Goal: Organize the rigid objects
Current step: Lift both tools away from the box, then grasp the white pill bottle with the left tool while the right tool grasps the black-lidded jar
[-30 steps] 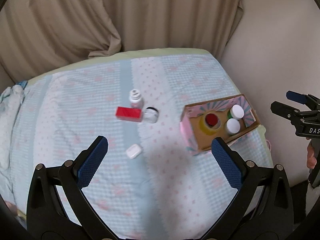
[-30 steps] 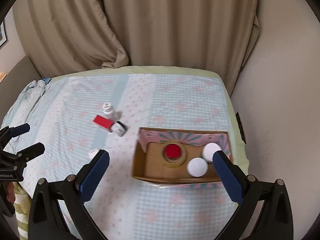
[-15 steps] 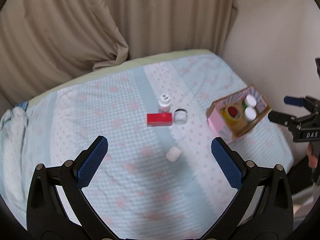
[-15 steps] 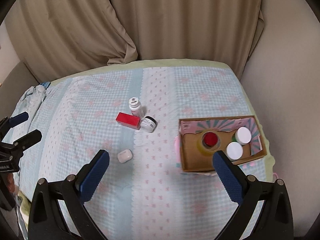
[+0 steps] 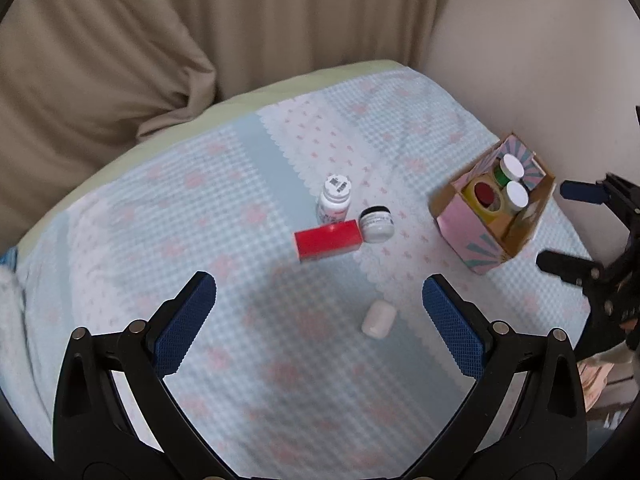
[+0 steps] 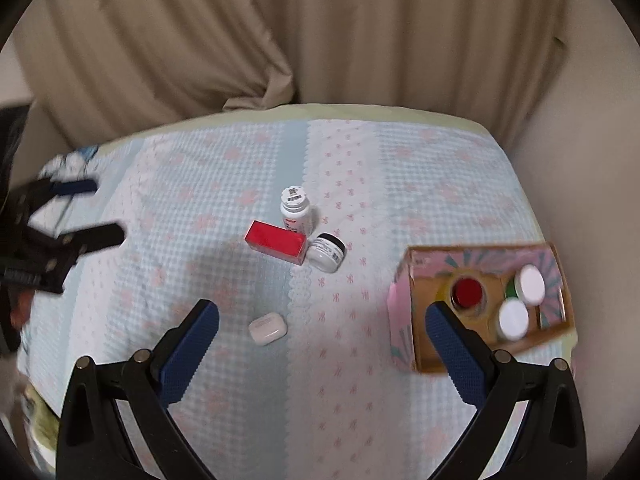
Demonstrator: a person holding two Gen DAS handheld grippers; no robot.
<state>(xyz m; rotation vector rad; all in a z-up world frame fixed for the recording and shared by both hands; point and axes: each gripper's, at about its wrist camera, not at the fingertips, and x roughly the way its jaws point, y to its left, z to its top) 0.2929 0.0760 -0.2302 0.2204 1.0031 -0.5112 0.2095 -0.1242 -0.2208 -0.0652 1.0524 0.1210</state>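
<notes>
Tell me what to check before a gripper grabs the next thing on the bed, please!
1. Left gripper open and holding nothing: ok.
2. Right gripper open and holding nothing: ok.
3. Small white case lies alone on the bedspread, apart from the other things: ok.
4. Red box, white bottle and small jar sit bunched together, so picking one may nudge the others: not ok.
5. Cardboard box sits upright with its open top showing: ok.
6. Room left in the cardboard box beside the three containers already inside: cannot tell.
</notes>
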